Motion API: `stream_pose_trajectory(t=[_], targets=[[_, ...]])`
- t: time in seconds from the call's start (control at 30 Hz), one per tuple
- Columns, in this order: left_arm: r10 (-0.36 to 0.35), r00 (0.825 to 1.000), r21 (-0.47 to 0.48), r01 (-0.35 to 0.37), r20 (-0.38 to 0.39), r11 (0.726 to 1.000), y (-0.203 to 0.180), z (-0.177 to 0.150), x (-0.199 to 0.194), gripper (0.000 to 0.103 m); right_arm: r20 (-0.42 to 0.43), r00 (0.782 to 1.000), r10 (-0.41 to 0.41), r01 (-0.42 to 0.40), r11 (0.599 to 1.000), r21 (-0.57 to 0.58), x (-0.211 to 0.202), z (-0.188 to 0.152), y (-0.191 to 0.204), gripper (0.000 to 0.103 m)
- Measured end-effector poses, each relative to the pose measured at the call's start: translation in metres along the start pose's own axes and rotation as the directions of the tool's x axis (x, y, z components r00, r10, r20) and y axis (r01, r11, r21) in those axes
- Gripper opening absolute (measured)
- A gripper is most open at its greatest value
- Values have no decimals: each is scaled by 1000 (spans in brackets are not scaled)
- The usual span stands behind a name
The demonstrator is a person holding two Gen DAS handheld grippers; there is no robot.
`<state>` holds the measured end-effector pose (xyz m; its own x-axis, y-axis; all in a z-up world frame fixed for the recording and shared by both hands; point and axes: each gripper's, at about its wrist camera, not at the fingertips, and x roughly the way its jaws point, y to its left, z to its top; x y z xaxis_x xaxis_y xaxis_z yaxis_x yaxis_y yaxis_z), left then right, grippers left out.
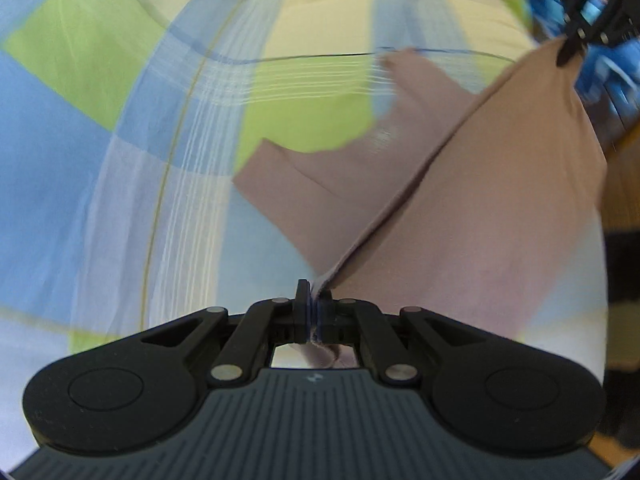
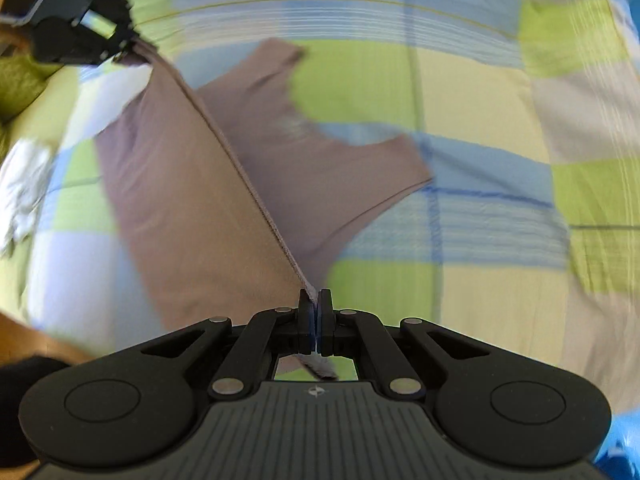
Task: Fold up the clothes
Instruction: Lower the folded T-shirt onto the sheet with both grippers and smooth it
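Note:
A mauve-brown sleeveless top (image 1: pixel 460 200) (image 2: pixel 192 200) hangs stretched between both grippers above a checked bed sheet. My left gripper (image 1: pixel 314 304) is shut on one end of its taut edge. At the other end of that edge my right gripper (image 2: pixel 316 308) is shut on the cloth. Each view shows the other gripper far off: the right gripper (image 1: pixel 568 54) at top right, the left gripper (image 2: pixel 124 54) at top left. The top's far part with its curved neckline (image 2: pixel 332 140) lies or hangs toward the sheet. Both views are motion-blurred.
The checked sheet (image 1: pixel 120 140) (image 2: pixel 500 100) in green, blue, pale yellow and white fills the background. A white crumpled cloth (image 2: pixel 24 188) lies at the left. Blue gloved hand parts (image 1: pixel 616 60) show beside the right gripper. A wood-coloured surface (image 1: pixel 624 184) runs along the right edge.

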<state>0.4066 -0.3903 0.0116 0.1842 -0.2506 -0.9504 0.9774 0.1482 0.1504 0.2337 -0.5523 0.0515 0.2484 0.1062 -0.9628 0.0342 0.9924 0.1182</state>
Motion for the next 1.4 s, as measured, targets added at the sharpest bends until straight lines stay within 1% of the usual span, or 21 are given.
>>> stream_pose_trajectory(t=[0.1, 0.17, 0.2, 0.23, 0.27, 0.3, 0.33, 0.4, 0.5, 0.6, 0.7, 0.77, 0.93, 1.07, 1.1, 1.17, 1.2, 1.23, 1.27, 1.33, 1.4], targets=[[-1, 998, -62, -3, -60, 998, 22, 17, 39, 2, -14, 999, 48, -48, 999, 18, 31, 16, -38, 0], [-4, 996, -115, -6, -87, 993, 33, 21, 56, 6, -17, 996, 90, -89, 995, 44, 50, 20, -58, 1], [-7, 996, -147, -7, -94, 989, 38, 21, 61, 9, -17, 995, 100, -99, 994, 50, 57, 20, -65, 6], [-6, 995, -178, -11, -97, 984, 43, 20, 64, 16, -16, 994, 111, -110, 992, 59, 62, 19, -71, 10], [-9, 995, -211, -11, -95, 977, 47, 17, 65, 18, -10, 992, 122, -121, 990, 73, 64, 16, -76, 11], [-18, 996, -243, -4, -91, 970, 51, 14, 64, 18, 0, 991, 133, -133, 987, 92, 65, 15, -82, 18], [-22, 996, -274, -3, -86, 962, 54, 11, 63, 18, 11, 988, 152, -153, 981, 120, 64, 9, -87, 28], [-23, 997, -334, -4, -77, 943, 57, 3, 59, 18, 34, 981, 189, -192, 965, 176, 62, -1, -97, 37], [-29, 998, -402, 1, -62, 916, 60, -10, 53, 19, 64, 975, 215, -224, 942, 249, 61, -14, -102, 40], [-16, 999, -452, -7, -47, 892, 65, -12, 57, 27, 90, 972, 215, -233, 925, 302, 61, -23, -105, 59], [-37, 999, -521, 24, -15, 853, 73, -14, 65, 28, 124, 969, 212, -242, 907, 343, 64, -27, -102, 61], [-50, 999, -558, 45, 7, 829, 77, -14, 72, 28, 149, 965, 215, -256, 893, 371, 67, -28, -99, 61], [-43, 998, -583, 61, 45, 810, 81, -9, 76, 29, 201, 967, 160, -238, 850, 470, 69, -34, -96, 59], [-47, 997, -572, 75, 65, 817, 82, -11, 79, 28, 235, 964, 126, -240, 794, 559, 68, -42, -98, 52], [-45, 997, -563, 76, 69, 823, 82, -12, 79, 28, 241, 963, 122, -243, 780, 577, 69, -44, -100, 47], [-36, 997, -544, 67, 68, 837, 80, -14, 78, 24, 240, 964, 111, -239, 756, 610, 69, -48, -103, 29], [-25, 998, -532, 55, 64, 845, 79, -14, 77, 20, 233, 967, 105, -232, 746, 625, 70, -50, -104, 5], [-13, 998, -519, 42, 59, 854, 78, -14, 76, 8, 220, 970, 100, -220, 739, 637, 71, -51, -107, 2], [-8, 998, -508, 34, 55, 860, 77, -13, 75, 1, 207, 974, 95, -209, 734, 647, 71, -52, -110, 2], [16, 998, -488, 16, 60, 873, 75, -10, 67, 0, 197, 977, 80, -189, 750, 634, 64, -48, -110, 1], [53, 994, -473, -1, 97, 881, 74, -7, 52, 0, 215, 975, 52, -172, 790, 589, 49, -39, -107, 1]])
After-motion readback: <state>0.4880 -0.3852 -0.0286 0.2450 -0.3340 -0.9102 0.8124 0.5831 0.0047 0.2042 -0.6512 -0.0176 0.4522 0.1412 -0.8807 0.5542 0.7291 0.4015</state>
